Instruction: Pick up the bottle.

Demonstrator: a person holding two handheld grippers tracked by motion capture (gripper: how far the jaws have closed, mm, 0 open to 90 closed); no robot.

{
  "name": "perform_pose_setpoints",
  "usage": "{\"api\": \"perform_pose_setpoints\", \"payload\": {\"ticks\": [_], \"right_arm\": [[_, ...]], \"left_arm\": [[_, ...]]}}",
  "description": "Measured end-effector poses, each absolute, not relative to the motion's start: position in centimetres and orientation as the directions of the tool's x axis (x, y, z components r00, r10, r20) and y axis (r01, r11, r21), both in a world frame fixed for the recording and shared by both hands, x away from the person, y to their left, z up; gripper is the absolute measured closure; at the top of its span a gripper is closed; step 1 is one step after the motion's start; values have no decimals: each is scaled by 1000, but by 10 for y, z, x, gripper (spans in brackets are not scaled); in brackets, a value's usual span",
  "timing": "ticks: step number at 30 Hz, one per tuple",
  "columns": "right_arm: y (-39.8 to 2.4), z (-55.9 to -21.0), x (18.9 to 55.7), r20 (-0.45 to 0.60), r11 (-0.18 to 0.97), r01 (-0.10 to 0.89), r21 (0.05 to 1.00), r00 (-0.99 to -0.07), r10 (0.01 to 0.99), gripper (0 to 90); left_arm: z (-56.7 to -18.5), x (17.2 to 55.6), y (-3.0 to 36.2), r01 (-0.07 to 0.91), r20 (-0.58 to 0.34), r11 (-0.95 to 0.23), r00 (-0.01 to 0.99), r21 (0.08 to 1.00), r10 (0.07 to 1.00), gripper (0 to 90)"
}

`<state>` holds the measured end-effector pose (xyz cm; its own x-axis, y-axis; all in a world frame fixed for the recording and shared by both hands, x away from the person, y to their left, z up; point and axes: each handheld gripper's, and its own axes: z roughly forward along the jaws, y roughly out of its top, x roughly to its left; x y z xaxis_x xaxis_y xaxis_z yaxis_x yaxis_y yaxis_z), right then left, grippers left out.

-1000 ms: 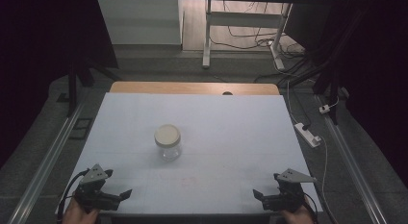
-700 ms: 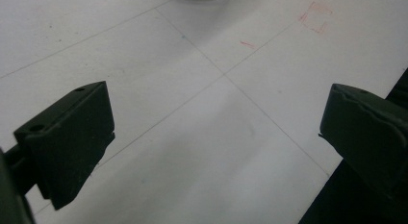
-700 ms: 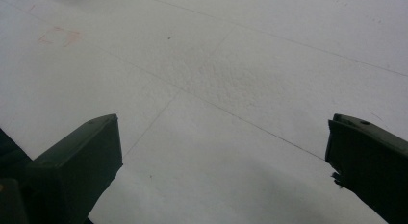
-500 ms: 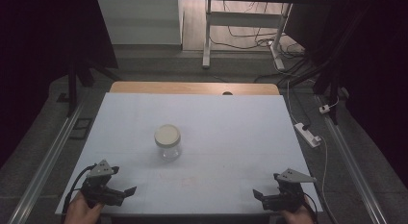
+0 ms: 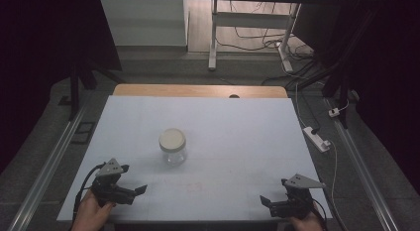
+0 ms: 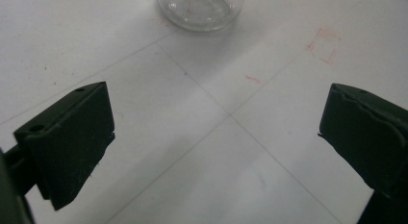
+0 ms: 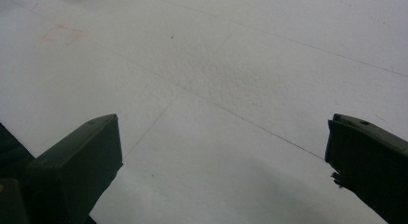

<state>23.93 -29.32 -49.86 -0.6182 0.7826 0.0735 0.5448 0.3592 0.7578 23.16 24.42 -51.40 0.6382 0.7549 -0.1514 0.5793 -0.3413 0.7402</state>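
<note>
While the jar (image 5: 172, 146) stands mid-counter (image 5: 237, 137), its top cut off in the left gripper view, the left claw (image 5: 132, 190) and right claw (image 5: 266, 203) gape empty, well apart.

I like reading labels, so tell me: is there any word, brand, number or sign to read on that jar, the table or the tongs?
None can be read.
The jar: clear glass, plain pale lid, no label.
The white table: only thin lines and a faint red square outline, no letters.
The left tongs and right tongs: plain black, unmarked.
</note>
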Motion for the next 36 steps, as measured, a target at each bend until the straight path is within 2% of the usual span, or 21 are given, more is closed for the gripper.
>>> {"api": "perform_pose_setpoints", "payload": {"ticks": [24, 36], "right_arm": [[-293, -499, 240, 81, 358, 552, 753, -618, 782, 0], [-293, -499, 241, 80, 364, 552, 750, -622, 779, 0]], "left_arm": [[-511, 275, 218, 561, -117, -397, 670, 726, 733, 0], [-513, 296, 201, 529, -63, -432, 682, 730, 729, 0]]}}
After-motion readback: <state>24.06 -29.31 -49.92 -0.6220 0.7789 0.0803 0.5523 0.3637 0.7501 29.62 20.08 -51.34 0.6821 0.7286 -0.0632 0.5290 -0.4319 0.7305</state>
